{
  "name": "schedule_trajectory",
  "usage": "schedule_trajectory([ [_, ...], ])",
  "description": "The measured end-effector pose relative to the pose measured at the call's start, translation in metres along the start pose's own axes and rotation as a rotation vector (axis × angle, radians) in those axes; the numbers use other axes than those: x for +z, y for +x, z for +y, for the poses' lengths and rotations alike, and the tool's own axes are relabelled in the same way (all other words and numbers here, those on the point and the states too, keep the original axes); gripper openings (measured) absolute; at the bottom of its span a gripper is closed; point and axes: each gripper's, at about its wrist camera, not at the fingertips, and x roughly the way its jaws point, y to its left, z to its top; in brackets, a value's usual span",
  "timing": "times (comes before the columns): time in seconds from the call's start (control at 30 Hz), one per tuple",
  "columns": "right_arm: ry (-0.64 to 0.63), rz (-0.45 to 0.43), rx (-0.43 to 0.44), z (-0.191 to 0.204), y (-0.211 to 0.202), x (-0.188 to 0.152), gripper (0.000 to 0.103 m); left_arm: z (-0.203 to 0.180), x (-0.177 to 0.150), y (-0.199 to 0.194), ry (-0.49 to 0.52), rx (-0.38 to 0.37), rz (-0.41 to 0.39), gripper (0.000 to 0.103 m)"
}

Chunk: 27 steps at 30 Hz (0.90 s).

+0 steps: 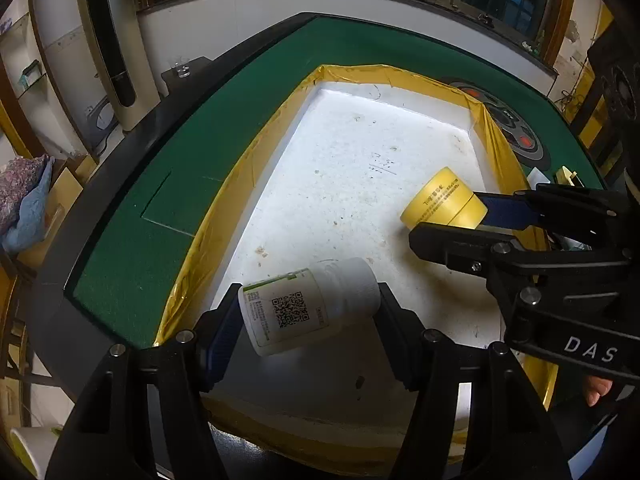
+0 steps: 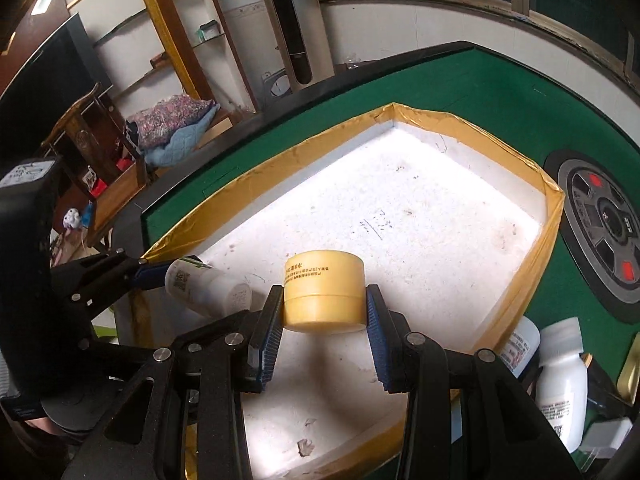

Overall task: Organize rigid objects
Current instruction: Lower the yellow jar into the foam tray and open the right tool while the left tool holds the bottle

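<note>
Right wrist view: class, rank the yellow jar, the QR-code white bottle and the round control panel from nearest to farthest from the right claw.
1. Yellow jar, gripped in the right claw.
2. White bottle, just left, held by the left claw.
3. Round control panel, far right on the green table.

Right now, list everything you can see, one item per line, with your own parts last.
White bottle: one, white with a QR label, held over the tray's near left.
Yellow jar: one, yellow, held over the tray.
Foam tray: one, white with yellow-taped rim, on the table.
Table: one, green felt, black edge.
Other white bottles: two, white, on the table right of the tray.
Round control panel: one, grey with red buttons, in the table.
Left gripper: black, shut on the white bottle.
Right gripper: black, shut on the yellow jar.
</note>
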Motion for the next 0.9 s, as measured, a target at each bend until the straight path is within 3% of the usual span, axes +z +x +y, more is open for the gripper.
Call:
schedule_trajectory([
  [0.47,-0.098,0.022,-0.041,0.002,0.012,-0.001,0.035,-0.001,-0.008,0.002,0.025,0.044,-0.043,0.063],
  [0.9,-0.089,0.025,-0.045,0.002,0.011,0.002,0.036,-0.003,-0.012,0.0,0.022,0.058,-0.069,0.063],
])
